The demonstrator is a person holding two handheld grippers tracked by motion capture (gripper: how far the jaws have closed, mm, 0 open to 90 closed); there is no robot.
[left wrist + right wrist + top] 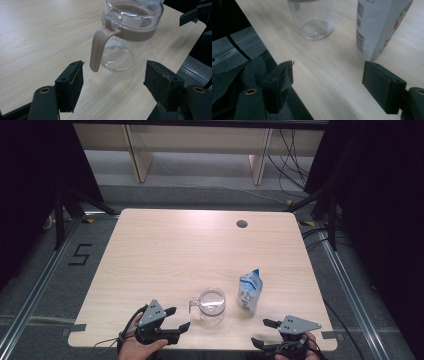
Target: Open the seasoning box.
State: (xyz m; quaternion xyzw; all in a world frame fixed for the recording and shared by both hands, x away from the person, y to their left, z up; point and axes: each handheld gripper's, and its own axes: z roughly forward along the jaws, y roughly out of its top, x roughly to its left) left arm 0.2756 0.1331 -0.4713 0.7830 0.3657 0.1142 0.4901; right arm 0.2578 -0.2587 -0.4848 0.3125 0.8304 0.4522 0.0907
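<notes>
A clear glass jug [212,306] [130,32] [313,18] with a beige handle [98,48] and collar stands near the table's front edge. To its right stands a white and blue pouch [249,290] [378,25], upright. My left gripper [178,318] [113,81] rests at the front left, open and empty, its jaws pointing at the jug's handle, a short way off. My right gripper [264,331] [328,85] sits at the front right edge, open and empty, its jaws aimed between jug and pouch.
The light wooden table [165,255] has a round cable hole [242,224] at the back right. Its front edge [284,67] runs just under my right gripper. Beyond the table lie grey floor, metal rails and wooden furniture legs.
</notes>
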